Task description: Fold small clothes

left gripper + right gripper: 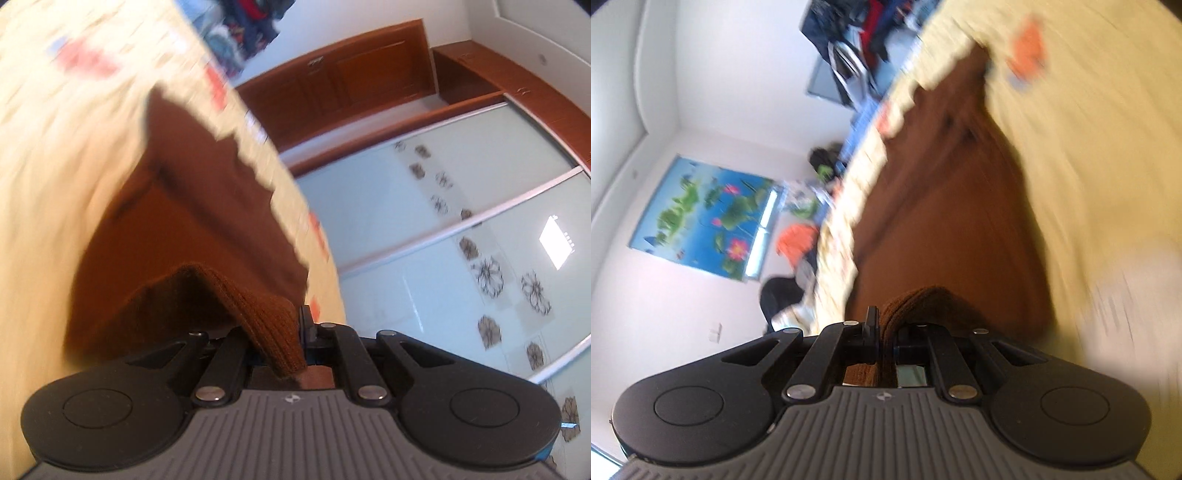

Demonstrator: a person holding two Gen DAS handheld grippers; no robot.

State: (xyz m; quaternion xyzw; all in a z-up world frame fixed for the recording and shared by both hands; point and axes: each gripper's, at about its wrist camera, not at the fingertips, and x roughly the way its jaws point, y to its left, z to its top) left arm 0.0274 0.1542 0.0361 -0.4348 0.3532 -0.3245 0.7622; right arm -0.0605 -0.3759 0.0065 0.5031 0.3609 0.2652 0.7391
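Observation:
A brown knitted garment [192, 221] lies stretched over a pale yellow bedspread [55, 166]. My left gripper [295, 332] is shut on one ribbed edge of it, and the cloth drapes over the jaws. In the right wrist view the same brown garment [953, 206] runs away from me across the bedspread [1089, 166]. My right gripper [882, 332] is shut on another bunched edge of it. Both views are tilted and motion-blurred. The fingertips are mostly hidden by cloth.
A wardrobe with pale glass sliding doors [443, 221] and wooden upper cabinets [351, 81] stands beyond the bed. A pile of clothes [857, 40] lies at the far end. A lotus picture [705, 218] hangs on the white wall. An orange item [798, 243] sits beside the bed.

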